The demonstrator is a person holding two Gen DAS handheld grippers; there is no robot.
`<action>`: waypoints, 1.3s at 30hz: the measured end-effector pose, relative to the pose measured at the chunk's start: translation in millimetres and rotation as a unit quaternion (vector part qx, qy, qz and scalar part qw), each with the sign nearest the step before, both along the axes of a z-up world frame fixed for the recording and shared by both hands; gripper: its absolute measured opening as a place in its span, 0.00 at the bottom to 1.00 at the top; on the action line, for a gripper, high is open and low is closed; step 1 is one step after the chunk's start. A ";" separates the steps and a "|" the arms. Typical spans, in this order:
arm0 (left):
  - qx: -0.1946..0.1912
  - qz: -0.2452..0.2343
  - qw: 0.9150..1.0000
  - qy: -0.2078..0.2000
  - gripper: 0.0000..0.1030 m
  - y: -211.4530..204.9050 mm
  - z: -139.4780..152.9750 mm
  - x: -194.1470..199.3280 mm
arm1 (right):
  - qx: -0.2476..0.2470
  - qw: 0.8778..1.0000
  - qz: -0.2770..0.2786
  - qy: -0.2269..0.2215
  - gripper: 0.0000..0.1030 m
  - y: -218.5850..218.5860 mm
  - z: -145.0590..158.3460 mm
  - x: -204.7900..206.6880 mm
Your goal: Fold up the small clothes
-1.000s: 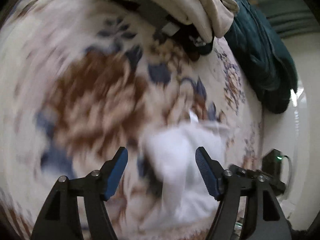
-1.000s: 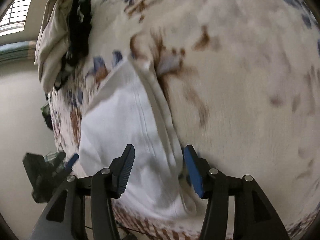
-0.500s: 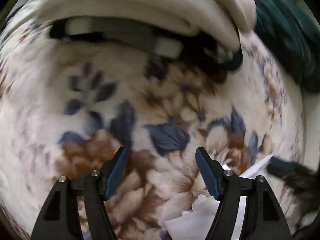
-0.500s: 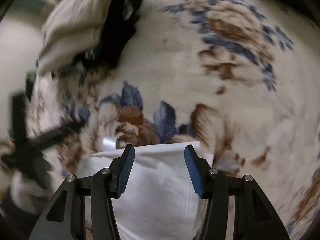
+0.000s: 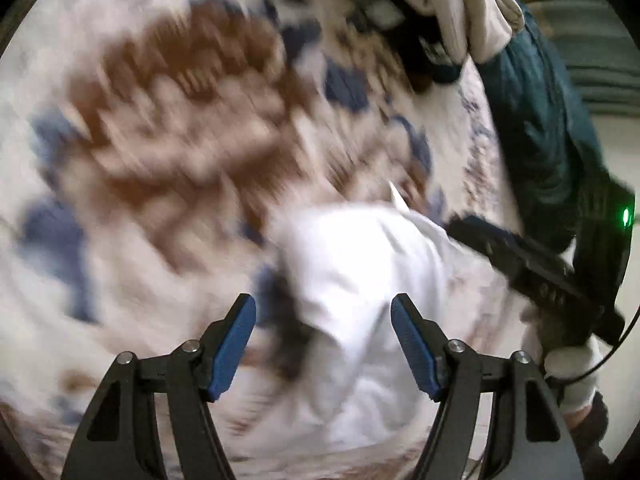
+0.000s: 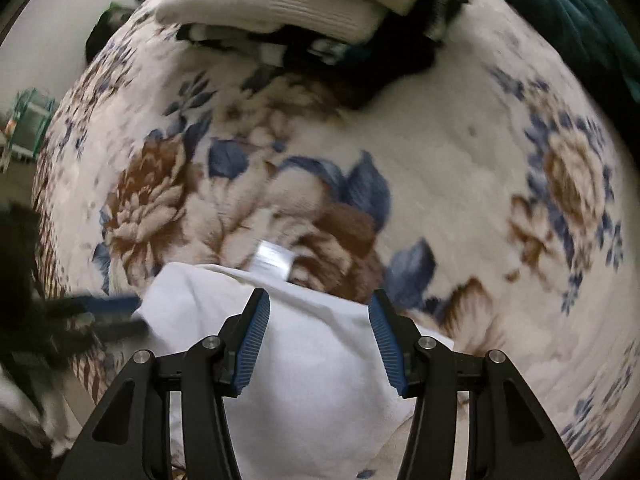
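A small white cotton garment [image 6: 312,364] with a sewn-in label lies flat on the cream floral fleece blanket [image 6: 460,168]. Both the left claw [image 5: 323,344] and right claw [image 6: 318,340] hover above it, jaws apart, gripping nothing. A pile of cream and black clothes [image 6: 288,4] sits beyond.

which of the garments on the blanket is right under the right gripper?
The white garment, lying flat with a small tag at its far edge. The cream clothes and dark ones are piled at the far side; the teal one is far right.
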State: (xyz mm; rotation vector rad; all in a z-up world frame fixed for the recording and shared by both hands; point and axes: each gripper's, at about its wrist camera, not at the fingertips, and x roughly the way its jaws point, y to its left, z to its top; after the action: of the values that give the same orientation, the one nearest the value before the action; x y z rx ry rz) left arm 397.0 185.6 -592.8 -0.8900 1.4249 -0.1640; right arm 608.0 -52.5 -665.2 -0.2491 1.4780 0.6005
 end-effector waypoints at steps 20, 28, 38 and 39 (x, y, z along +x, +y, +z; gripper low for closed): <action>-0.003 0.025 0.991 -0.131 0.24 -6.8 6.4 9.7 | 0.072 0.993 -0.016 0.096 0.53 8.8 7.6 21.2; 0.014 -0.007 0.990 -0.139 0.24 -11.5 12.0 14.4 | 0.015 0.994 0.084 0.073 0.52 41.1 -15.8 5.5; 0.029 0.017 0.995 -0.089 0.61 6.4 2.6 17.2 | -0.026 0.998 -0.014 0.048 0.06 7.3 -19.0 23.0; 0.033 0.021 0.995 -0.089 0.69 10.8 5.9 16.1 | -0.004 0.997 -0.039 0.062 0.08 -6.1 -14.4 23.3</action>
State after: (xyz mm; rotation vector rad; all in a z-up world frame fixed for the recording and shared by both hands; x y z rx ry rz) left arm 413.1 196.5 -586.9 -0.8287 1.2396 -0.1596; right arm 631.3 -58.6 -679.6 -0.1616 1.6026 0.5565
